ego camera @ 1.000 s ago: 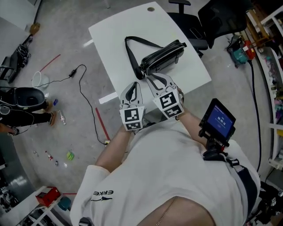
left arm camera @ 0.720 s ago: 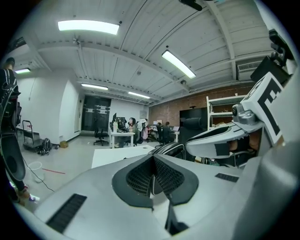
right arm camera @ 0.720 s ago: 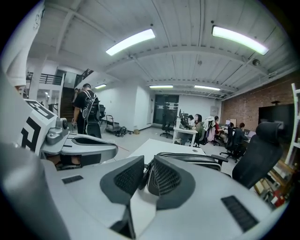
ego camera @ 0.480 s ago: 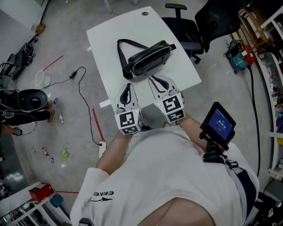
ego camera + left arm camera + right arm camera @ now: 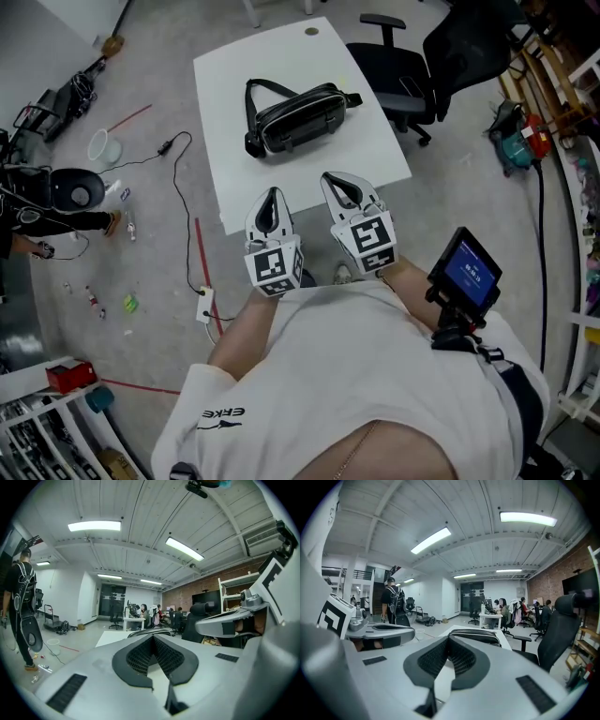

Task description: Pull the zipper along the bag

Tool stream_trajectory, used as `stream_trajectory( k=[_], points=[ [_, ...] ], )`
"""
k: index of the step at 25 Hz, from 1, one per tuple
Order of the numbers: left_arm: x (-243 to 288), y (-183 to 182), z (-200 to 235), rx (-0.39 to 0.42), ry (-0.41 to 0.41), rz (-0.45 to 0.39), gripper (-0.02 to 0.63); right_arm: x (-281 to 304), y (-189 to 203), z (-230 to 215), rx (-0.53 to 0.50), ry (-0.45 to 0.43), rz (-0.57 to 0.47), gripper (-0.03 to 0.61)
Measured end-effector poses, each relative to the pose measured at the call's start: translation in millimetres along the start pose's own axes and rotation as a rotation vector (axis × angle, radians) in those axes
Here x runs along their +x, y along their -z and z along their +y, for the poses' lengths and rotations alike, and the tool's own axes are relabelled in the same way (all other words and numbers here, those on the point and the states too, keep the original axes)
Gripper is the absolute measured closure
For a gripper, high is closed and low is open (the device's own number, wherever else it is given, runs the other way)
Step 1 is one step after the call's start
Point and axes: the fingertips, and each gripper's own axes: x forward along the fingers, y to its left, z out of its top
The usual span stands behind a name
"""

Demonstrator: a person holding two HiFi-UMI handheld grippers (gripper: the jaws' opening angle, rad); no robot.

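The black bag point(image 5: 295, 117) lies across the white table point(image 5: 234, 178), its strap looped at the left end, and a black office chair point(image 5: 398, 66) stands at the table's right side. The person holds both tools close to the body by the table's near edge, well apart from the bag. The left gripper point(image 5: 270, 199) has its jaws pressed together on nothing, and the right gripper point(image 5: 341, 184) is likewise closed and empty
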Motion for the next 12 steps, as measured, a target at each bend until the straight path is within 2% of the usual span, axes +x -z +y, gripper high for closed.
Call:
stream_trajectory(
  k=[4,12],
  points=[
    [-20.4,-0.7,-3.0,0.0,-0.026,0.001,0.612,-13.6,-2.2,9.2,-0.004,-0.024,-0.008,0.574],
    [-22.4,-0.9,-3.2,0.016,-0.017,0.005,0.612,-11.9,-6.6,12.8,0.002,-0.03,-0.02,0.574]
  ],
)
